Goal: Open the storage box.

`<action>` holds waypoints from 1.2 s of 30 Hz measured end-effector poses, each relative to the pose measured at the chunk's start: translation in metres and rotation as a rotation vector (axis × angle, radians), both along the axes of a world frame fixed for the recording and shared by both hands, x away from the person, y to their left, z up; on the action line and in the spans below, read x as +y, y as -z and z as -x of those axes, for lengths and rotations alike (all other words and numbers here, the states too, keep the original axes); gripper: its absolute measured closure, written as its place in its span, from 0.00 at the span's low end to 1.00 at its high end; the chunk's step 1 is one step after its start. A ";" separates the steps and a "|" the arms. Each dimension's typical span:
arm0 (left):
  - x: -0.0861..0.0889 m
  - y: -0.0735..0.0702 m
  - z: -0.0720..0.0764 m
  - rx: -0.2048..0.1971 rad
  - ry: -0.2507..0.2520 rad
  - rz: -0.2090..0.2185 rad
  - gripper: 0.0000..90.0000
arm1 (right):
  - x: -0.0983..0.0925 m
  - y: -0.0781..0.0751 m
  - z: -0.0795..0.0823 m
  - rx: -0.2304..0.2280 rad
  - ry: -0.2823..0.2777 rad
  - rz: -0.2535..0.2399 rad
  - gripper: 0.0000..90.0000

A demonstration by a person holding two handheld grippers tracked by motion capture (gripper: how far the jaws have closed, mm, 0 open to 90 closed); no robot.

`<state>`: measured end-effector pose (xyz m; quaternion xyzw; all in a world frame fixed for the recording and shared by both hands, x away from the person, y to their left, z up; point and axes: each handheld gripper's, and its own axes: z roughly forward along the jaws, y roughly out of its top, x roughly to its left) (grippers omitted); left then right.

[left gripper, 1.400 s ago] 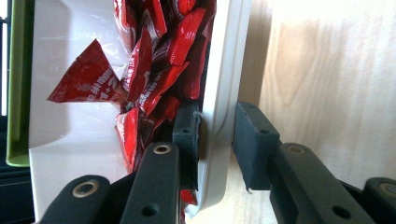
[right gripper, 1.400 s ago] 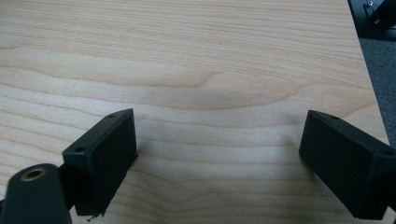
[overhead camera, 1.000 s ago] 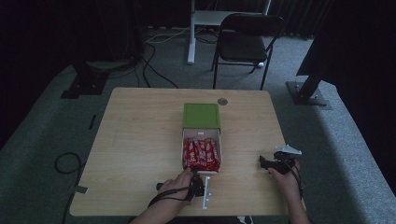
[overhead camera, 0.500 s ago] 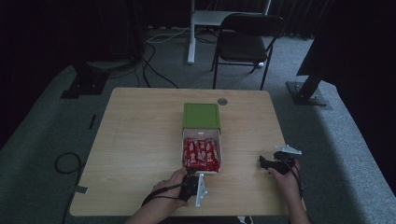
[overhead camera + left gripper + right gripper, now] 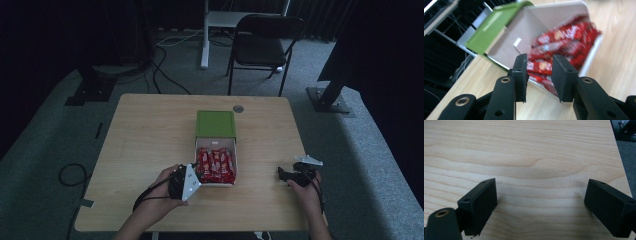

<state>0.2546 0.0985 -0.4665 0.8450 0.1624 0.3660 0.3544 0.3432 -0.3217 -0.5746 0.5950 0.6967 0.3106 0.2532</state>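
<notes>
Left gripper (image 5: 539, 72) risen; red packets (image 5: 564, 45) beyond jaws.

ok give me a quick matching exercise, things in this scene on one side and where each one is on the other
Things:
1. green flat lid
2. red snack wrappers
3. right gripper
4. black folding chair

Places:
A. on the floor beyond the wooden table
B. inside the white box
C. at the far end of the box
D. on the table right of the box

Pairs: 1-C, 2-B, 3-D, 4-A
</notes>
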 end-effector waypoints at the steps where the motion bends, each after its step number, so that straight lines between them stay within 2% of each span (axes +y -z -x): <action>1: 0.000 0.000 0.000 0.000 0.000 0.000 0.74 | 0.000 0.000 0.000 0.000 0.000 0.000 0.12; 2: 0.003 -0.001 -0.001 -0.003 0.001 0.009 0.74 | 0.000 0.000 0.000 0.000 0.000 0.000 0.12; 3: 0.006 -0.001 -0.002 0.002 -0.008 0.045 0.74 | 0.000 0.000 0.000 0.000 0.000 0.000 0.12; 5: 0.011 -0.001 -0.005 0.012 -0.018 0.046 0.74 | 0.000 0.000 0.000 0.000 0.000 0.000 0.12; 6: 0.016 0.001 -0.008 0.014 -0.040 0.067 0.74 | 0.000 0.000 0.000 0.000 0.000 0.000 0.12; 7: 0.016 0.001 -0.008 0.014 -0.040 0.067 0.74 | 0.000 0.000 0.000 0.000 0.000 0.000 0.12; 8: 0.023 0.002 -0.012 0.020 -0.059 0.093 0.73 | 0.000 0.000 0.000 0.000 0.000 0.000 0.12; 11: 0.028 0.004 -0.015 0.027 -0.073 0.102 0.72 | 0.000 0.000 0.000 0.000 0.001 -0.001 0.12; 12: 0.035 0.005 -0.018 0.033 -0.092 0.142 0.72 | 0.000 0.000 0.000 0.000 0.000 0.000 0.12; 15: 0.041 0.007 -0.021 0.036 -0.110 0.146 0.70 | 0.000 0.000 0.000 0.000 0.000 0.000 0.12; 16: 0.047 0.009 -0.023 0.041 -0.132 0.173 0.69 | 0.000 0.000 0.000 0.000 0.000 0.000 0.12; 17: 0.047 0.009 -0.023 0.041 -0.132 0.173 0.69 | 0.000 0.000 0.000 0.000 0.000 0.000 0.12; 18: 0.054 0.012 -0.026 0.051 -0.153 0.202 0.69 | 0.000 0.000 0.000 0.000 0.000 0.000 0.12; 21: 0.060 0.015 -0.028 0.061 -0.176 0.197 0.69 | 0.000 0.000 0.000 0.000 0.000 0.000 0.12; 22: 0.067 0.019 -0.030 0.068 -0.197 0.221 0.69 | 0.000 0.000 0.000 0.000 0.000 0.000 0.12; 27: 0.080 0.028 -0.033 0.094 -0.233 0.232 0.67 | 0.000 0.000 0.000 0.000 0.001 -0.001 0.12; 28: 0.086 0.033 -0.034 0.104 -0.255 0.245 0.67 | 0.000 0.000 0.000 0.000 0.000 0.000 0.12; 32: 0.098 0.041 -0.036 0.128 -0.291 0.262 0.67 | 0.000 0.000 0.000 0.000 0.000 0.000 0.12; 35: 0.102 0.044 -0.037 0.135 -0.307 0.271 0.67 | 0.000 0.000 0.000 0.000 0.000 0.000 0.12; 36: 0.105 0.047 -0.038 0.149 -0.313 0.276 0.64 | 0.000 0.000 0.000 0.000 0.001 -0.001 0.12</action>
